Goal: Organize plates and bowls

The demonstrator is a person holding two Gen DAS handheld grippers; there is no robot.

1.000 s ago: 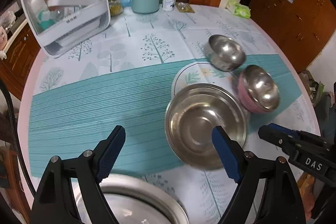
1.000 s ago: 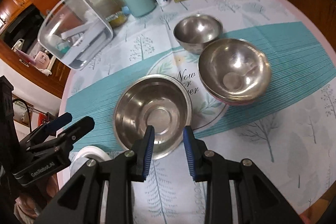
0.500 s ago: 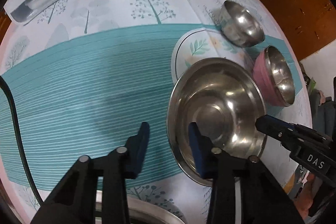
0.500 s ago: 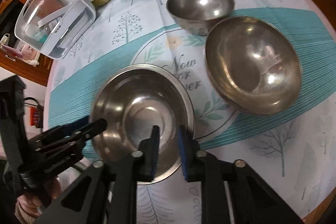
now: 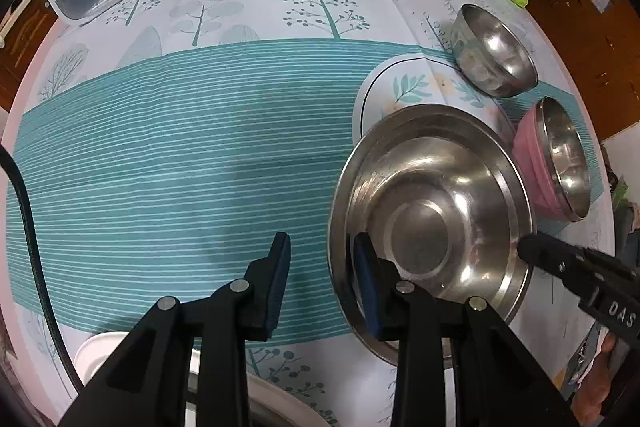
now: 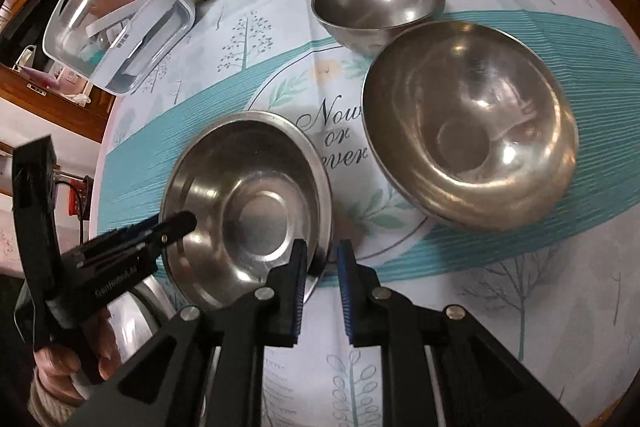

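Nearest the cameras, both tools straddle opposite edges of the wide steel dish (image 5: 432,215), which sits on the bench (image 5: 168,131) partly over a round printed motif. The left gripper (image 5: 320,283) has one pad inside the rim and one outside; its jaws are closing, yet a gap shows beside the outer pad, so the rim looks bracketed, not yet pinched. The right gripper (image 6: 322,287) has its jaws nearly together across the rim at the dish's near edge, apparently clamped on it. Both point steeply down, and a hand (image 6: 60,359) grips the left tool's handle at the lower left of the right wrist view. Beyond the dish stand a pink-sided bowl (image 5: 556,163) and, further back, a small steel bowl (image 5: 494,53), each separate. Nothing looks stacked, so I judge the sorting barely begun: this dish seems the first piece being taken up, with both bowls left.
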